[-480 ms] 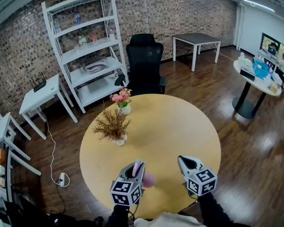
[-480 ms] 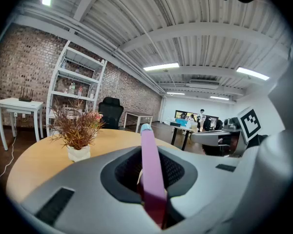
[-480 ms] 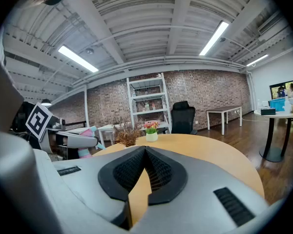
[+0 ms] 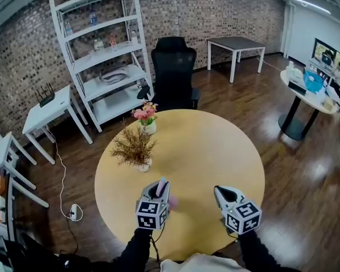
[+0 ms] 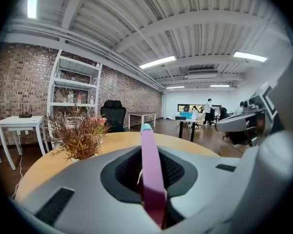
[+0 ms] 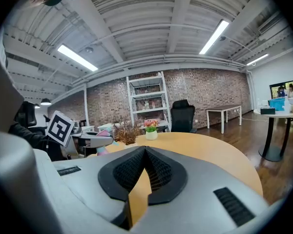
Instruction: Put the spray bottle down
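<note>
Left claw [image 4: 161, 188]: gripped the pink spray bottle [image 5: 151, 174], over the near part of the round tabletop [image 4: 204, 146]. Right claw [image 6: 145, 151]: tips met, nothing between them. Beyond stood a dried plant [image 4: 134, 149], then a flower pot [image 4: 145, 118].

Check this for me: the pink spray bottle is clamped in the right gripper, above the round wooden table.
Wrong gripper: the left gripper clamps the pink spray bottle, as the left gripper view shows. It is above the round wooden table.

Pink spray bottle [image 5: 152, 179] in left claw [image 5: 149, 152]
</note>
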The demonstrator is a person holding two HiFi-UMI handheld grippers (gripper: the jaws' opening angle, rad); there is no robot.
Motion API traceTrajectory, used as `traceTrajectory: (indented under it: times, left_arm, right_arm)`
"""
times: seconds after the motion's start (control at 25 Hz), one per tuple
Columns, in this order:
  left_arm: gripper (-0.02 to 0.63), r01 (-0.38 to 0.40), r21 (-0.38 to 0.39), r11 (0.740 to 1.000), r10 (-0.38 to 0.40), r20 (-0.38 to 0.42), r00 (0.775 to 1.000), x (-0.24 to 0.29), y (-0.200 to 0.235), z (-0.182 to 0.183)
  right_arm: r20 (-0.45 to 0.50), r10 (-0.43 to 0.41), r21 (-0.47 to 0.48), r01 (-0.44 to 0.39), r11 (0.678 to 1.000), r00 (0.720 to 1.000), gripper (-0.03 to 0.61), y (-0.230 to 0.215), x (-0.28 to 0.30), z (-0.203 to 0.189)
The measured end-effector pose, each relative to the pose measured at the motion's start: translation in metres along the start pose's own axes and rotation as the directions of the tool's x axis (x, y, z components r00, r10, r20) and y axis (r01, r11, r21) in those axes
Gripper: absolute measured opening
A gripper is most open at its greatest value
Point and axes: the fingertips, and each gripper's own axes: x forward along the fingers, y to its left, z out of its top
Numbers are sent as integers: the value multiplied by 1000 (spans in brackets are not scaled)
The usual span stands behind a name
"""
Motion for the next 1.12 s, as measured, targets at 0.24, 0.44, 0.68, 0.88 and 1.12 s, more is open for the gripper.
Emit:
traceTrajectory:
  times: [0.24,0.44,0.68,0.88,1.12]
  left_arm:
    - [75,-55,35,998,56,-30,998,26,21,-10]
    - [75,-72,63,995,75,-33,997,43,27,-12]
    - [75,-69,81,994,72,-43,996,52,25,-19]
    - [77,-68,82,994,72,-49,996,57,26,-25]
    - [78,-98,98,990,101,-24,995,60,30,-25]
  right_arm:
    - [-13,-12,2,12,1000,1000,-28,-4,-4,0]
    - [-23,-15,1,15,1000,1000,-28,-5,-1,0]
    - [-27,-20,-1,20,1000,999,-27,-5,-5,-2]
    - [-32,-28,2,28,1000,999,-26,-9,-5,-4]
    - [-32,-26,4,26,1000,999,-26,-10,-5,-5]
